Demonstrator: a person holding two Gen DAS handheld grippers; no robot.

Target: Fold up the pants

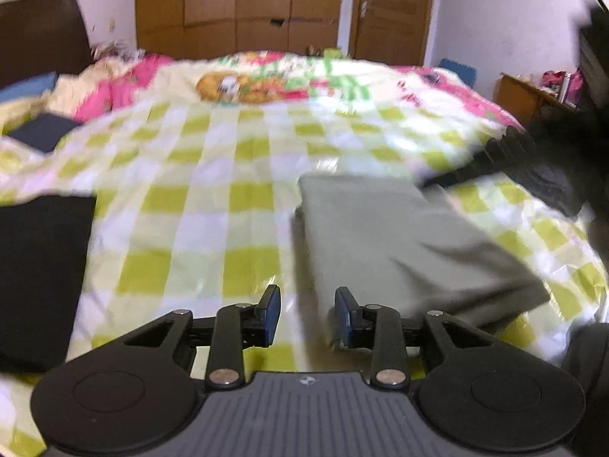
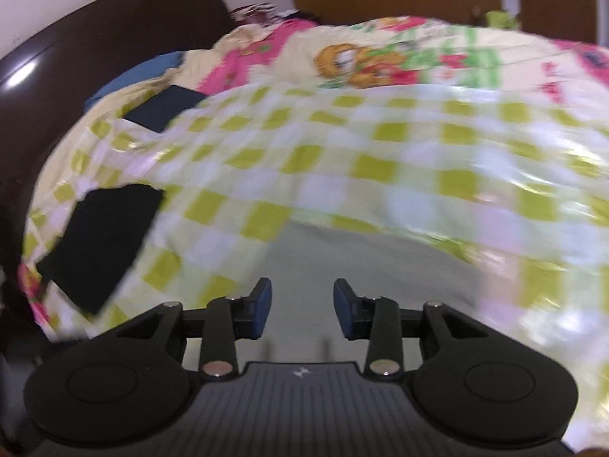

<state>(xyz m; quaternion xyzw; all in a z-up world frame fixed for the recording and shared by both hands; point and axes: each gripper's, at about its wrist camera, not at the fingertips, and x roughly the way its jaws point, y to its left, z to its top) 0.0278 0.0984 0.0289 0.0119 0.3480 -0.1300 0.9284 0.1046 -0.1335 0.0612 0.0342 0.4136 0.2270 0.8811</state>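
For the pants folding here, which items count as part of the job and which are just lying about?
Job:
grey folded pants
left gripper, jaws open
right gripper, jaws open

Lying about:
black folded garment
navy folded garment
checked sheet
cartoon quilt

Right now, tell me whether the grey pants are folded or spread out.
Folded. The grey pants lie as a compact rectangular stack with layered edges on the checked sheet, not spread.

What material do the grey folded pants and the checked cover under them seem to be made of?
Grey pants: probably matte woven cloth; soft creases, no shine. Checked cover: looks like a thin glossy plastic or coated sheet; it shows bright glare and crinkles. Blur leaves both uncertain.
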